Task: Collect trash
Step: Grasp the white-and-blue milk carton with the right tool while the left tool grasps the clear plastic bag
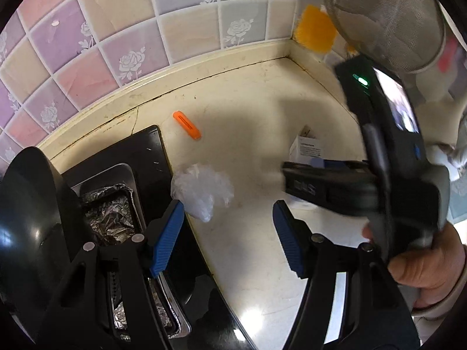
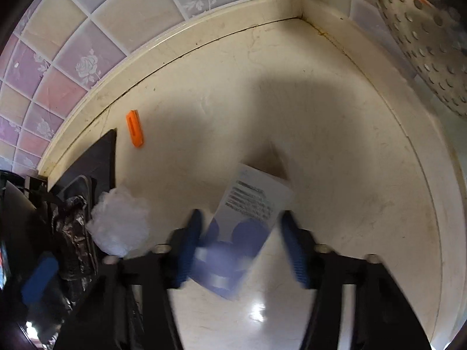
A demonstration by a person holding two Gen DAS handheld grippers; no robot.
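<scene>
Straddling a white-and-blue carton [image 2: 248,218] lying on the cream surface [image 2: 335,151], the right gripper [image 2: 240,245] jaws gape wide; left gripper [image 1: 229,233] jaws wide too, crumpled plastic bag [image 1: 202,191] at their 11 o'clock

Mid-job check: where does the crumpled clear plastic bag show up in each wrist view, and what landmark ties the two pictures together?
Left wrist: the crumpled clear plastic bag lies lower centre on the countertop, just past the left gripper's left finger.
Right wrist: the bag sits lower left, beside the foil-lined stove tray, left of the right gripper.
Shared landmark: the orange clip, lying near the backsplash, beyond the bag in both views.
</scene>
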